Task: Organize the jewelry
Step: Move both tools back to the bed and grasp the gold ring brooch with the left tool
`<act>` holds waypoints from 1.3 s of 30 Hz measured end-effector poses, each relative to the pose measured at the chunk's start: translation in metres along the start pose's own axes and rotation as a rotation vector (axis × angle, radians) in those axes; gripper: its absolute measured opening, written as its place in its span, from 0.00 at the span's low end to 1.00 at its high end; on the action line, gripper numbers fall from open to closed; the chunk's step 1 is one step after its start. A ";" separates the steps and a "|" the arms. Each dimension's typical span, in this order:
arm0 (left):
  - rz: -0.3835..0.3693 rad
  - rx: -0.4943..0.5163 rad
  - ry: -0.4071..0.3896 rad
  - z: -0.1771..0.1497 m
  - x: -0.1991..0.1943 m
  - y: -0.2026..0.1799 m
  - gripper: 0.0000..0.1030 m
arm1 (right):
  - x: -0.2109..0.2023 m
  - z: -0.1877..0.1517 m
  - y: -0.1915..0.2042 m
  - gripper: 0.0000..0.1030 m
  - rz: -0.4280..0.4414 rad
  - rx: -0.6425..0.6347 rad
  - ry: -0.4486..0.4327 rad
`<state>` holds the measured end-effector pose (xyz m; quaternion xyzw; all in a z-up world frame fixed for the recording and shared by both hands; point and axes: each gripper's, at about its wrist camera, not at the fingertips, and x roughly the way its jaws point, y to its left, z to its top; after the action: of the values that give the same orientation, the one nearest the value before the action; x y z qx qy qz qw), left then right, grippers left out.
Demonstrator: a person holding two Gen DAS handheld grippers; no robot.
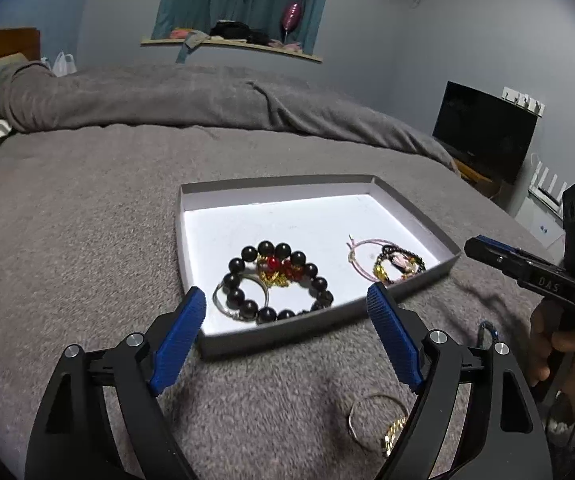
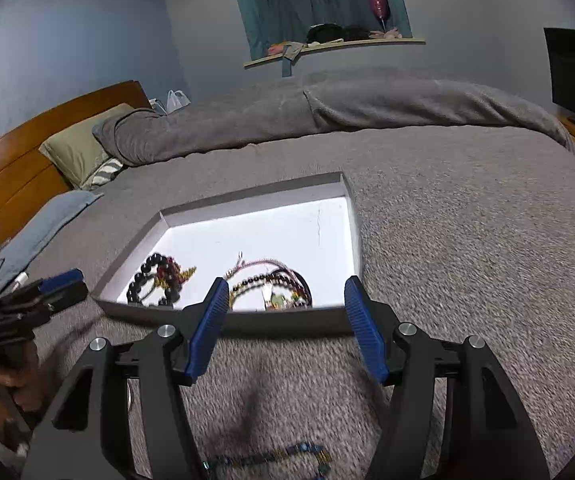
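Observation:
A shallow grey box lid with a white floor (image 1: 407, 216) (image 2: 351, 216) lies on the grey blanket. In it lie a black bead bracelet (image 1: 243, 266) (image 2: 137, 284) with red and gold charms, a silver ring bangle (image 1: 217, 300), and a pink cord with small dark bead bracelets (image 1: 391, 266) (image 2: 283, 278). My left gripper (image 1: 287, 300) is open and empty just before the lid's near edge. My right gripper (image 2: 285, 294) is open and empty at the lid's near wall. A silver bangle with a gold chain (image 1: 371, 424) lies on the blanket under the left gripper. A dark multicoloured bead strand (image 2: 271, 454) lies under the right gripper.
The right gripper body (image 1: 535, 272) shows at the left view's right edge; the left one (image 2: 39, 292) shows at the right view's left edge. A rolled grey duvet (image 1: 167, 96), pillows (image 2: 83, 148), a wooden headboard (image 2: 15, 164) and a dark TV (image 1: 483, 128) surround the bed.

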<state>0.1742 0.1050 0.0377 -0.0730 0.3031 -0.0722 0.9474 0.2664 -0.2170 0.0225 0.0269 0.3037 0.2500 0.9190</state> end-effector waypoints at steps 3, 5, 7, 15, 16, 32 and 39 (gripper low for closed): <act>0.004 0.007 0.002 -0.006 -0.005 -0.001 0.80 | -0.009 -0.006 -0.002 0.59 -0.003 -0.007 0.004; 0.001 0.011 0.003 -0.011 -0.011 -0.001 0.80 | -0.014 -0.010 -0.004 0.60 0.001 -0.008 0.010; -0.002 0.014 0.003 -0.016 -0.017 -0.002 0.80 | -0.020 -0.015 -0.006 0.61 0.010 -0.003 0.016; -0.015 0.066 0.008 -0.041 -0.041 -0.011 0.80 | -0.039 -0.034 -0.013 0.65 0.004 -0.047 0.035; -0.019 0.075 0.009 -0.043 -0.042 -0.013 0.80 | -0.040 -0.036 -0.014 0.65 0.001 -0.051 0.039; -0.144 0.312 0.063 -0.071 -0.037 -0.073 0.77 | -0.050 -0.047 -0.022 0.69 -0.007 -0.042 0.049; -0.139 0.364 0.121 -0.080 -0.023 -0.081 0.53 | -0.052 -0.048 -0.024 0.69 -0.010 -0.049 0.053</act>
<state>0.1009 0.0228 0.0010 0.0832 0.3357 -0.1953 0.9177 0.2138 -0.2677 0.0065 -0.0038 0.3221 0.2532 0.9122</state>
